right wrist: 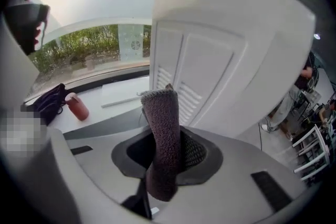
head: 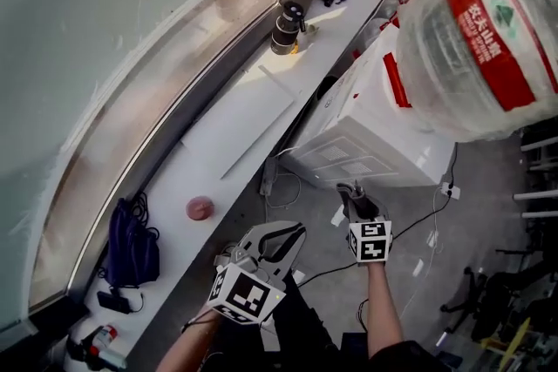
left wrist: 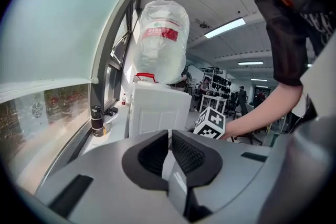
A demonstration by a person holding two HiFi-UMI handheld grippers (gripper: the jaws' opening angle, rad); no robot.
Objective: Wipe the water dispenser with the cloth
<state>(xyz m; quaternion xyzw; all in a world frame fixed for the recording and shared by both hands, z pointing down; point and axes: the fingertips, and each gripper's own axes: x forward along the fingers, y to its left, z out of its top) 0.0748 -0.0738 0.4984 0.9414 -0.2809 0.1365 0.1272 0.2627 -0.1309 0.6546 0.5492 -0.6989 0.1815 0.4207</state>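
The cloth (right wrist: 160,118) stands pinched between the jaws of the right gripper (right wrist: 167,140), which are clamped on its lower half. Its folded upper end rises past the jaw tips in front of the slatted panel of the water dispenser (right wrist: 236,60); whether it touches that panel cannot be told. The cloth is a dark grey-mauve, nubbly, towel-like fabric folded into a thick strip. The dispenser is a white, boxy cabinet with smooth plastic walls, and it carries a big clear bottle (head: 475,22) with a red label. The left gripper (left wrist: 170,136) hangs lower and to the left, its ribbed dark pads closed together with nothing in them. The dispenser stands on a grey floor (head: 410,231) crossed by cables, just beside the edge of a long white window ledge (head: 235,135). On that ledge lie a dark blue bag (head: 131,248) near its close end, a reddish cup (head: 200,207) and, further along, a black flask (head: 288,26) by the curved window.
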